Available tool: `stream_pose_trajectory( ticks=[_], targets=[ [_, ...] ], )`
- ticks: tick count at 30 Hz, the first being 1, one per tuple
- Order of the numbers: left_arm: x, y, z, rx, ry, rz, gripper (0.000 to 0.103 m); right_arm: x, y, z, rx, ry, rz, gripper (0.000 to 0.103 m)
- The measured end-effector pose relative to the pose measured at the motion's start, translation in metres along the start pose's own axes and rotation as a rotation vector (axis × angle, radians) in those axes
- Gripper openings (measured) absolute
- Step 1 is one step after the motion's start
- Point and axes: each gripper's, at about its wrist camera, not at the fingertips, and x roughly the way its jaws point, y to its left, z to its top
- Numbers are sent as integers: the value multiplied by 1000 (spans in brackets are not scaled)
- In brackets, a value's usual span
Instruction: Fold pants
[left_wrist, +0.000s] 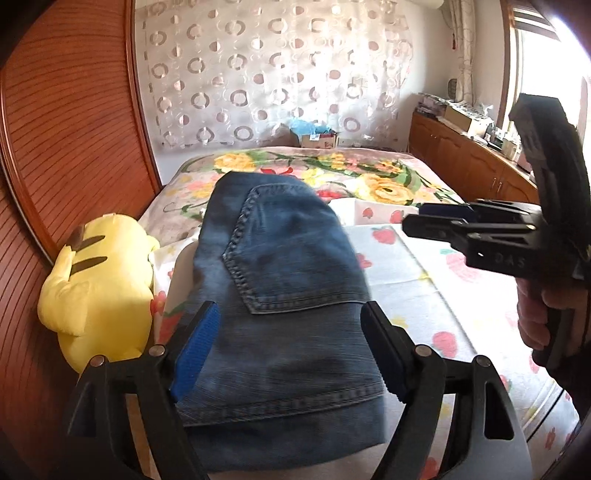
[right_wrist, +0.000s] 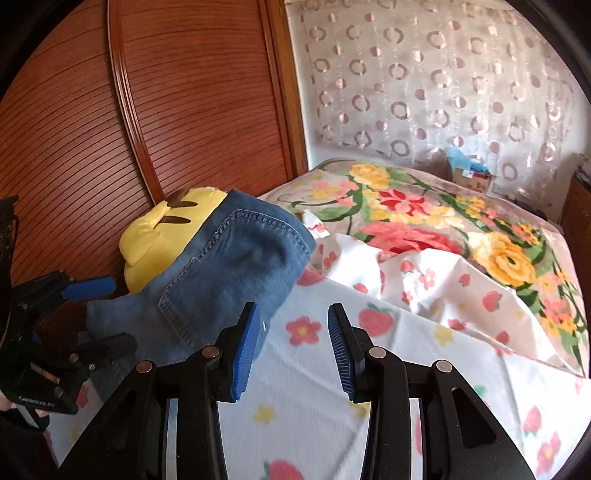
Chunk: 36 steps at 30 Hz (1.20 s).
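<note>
Folded pants (left_wrist: 280, 295) (bedsheet (left_wrist: 424, 280) alongside)

"What did the room look like?"

"A bedroom. A reddish wooden wardrobe (left_wrist: 66, 147) with ribbed sliding doors stood along one side, and a sheer curtain (left_wrist: 273, 74) patterned with rings covered the far wall."

"And the light?"

"Daylight poured in through a window (left_wrist: 546, 66) above a low wooden cabinet (left_wrist: 465, 162) cluttered on top. A floral blanket (right_wrist: 424, 221) covered the bed."

Home bedroom: bed (right_wrist: 480, 236), curtain (right_wrist: 443, 81)
</note>
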Motion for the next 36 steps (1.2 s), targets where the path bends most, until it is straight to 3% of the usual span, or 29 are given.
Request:
stream_pose_trajectory(
  ticks=[13, 24, 30, 36],
  targets=[
    [-33, -40, -5, 38, -43, -40, 79, -83, 7, -43, 29, -38, -75, 43],
    [-68, -81, -17, 68, -88, -66, 79, -159, 22, -83, 74, -99, -168, 56],
    [-92, -100, -26, 81, -113, -89, 79, -203, 39, -105, 96, -142, -209, 68],
    [-112, -111, -34, 76, -132, -66, 79, -237, 60, -125, 115, -178, -261, 74]
  ],
)
